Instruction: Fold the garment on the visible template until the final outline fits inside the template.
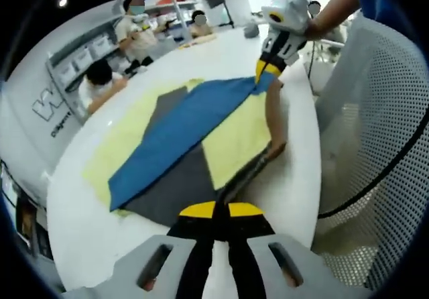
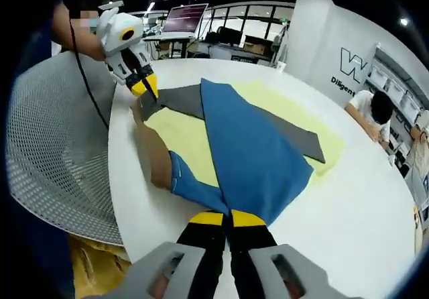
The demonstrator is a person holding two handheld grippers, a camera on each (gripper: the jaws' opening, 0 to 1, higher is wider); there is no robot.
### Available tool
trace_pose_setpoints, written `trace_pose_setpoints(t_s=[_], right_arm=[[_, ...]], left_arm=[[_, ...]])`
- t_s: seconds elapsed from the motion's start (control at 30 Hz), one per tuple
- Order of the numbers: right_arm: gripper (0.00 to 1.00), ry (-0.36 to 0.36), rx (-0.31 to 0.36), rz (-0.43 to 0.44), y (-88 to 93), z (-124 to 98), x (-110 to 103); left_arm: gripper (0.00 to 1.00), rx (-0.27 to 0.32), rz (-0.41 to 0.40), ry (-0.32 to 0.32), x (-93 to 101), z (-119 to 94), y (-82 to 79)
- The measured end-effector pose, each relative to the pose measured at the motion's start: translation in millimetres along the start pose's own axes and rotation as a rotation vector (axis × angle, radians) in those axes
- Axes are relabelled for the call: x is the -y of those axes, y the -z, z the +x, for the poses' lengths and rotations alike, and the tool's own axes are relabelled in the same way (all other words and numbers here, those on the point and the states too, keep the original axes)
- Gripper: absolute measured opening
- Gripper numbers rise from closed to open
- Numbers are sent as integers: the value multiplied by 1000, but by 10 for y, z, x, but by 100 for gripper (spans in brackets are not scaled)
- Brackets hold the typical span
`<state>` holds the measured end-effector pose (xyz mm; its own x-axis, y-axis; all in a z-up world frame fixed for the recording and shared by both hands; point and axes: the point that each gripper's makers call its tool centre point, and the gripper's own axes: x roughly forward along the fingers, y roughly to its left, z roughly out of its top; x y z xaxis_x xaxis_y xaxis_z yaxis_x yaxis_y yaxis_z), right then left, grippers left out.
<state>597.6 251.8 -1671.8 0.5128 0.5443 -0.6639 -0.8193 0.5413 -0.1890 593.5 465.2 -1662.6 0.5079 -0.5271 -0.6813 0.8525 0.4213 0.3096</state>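
Note:
A blue and grey garment with a brown sleeve lies across a pale yellow template on a round white table. My left gripper is shut on the garment's grey edge near the table rim. At the far end, my right gripper pinches the blue part. In the right gripper view the blue cloth runs up from my right gripper, which is shut on it. The left gripper holds the grey corner beyond, and the yellow template shows past the cloth.
A white mesh chair stands close against the table's edge beside both grippers. People sit at the far side of the table. Shelves and a lettered wall stand behind them.

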Motion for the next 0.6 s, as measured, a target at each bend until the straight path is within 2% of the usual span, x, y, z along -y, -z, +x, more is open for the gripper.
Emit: trace_pose_setpoints(t_s=[0.07,0.17,0.23,0.37,0.6], right_arm=[[0,-1,-3,-5,4,3,-6],[0,-2,0,0,15,2,4],[0,-3,1,-1,16,1,5],[0,-4,3,4,17,5,1],[0,-8,6,29,22,3,0]], left_arm=[[24,-30,11,-15,-26,9,54],[19,-51,17,6,-2,21,111],[17,-50,30,8,14,17,93],[5,-56,44,27,70,23,106],[2,-61,26,33,102,10,119]])
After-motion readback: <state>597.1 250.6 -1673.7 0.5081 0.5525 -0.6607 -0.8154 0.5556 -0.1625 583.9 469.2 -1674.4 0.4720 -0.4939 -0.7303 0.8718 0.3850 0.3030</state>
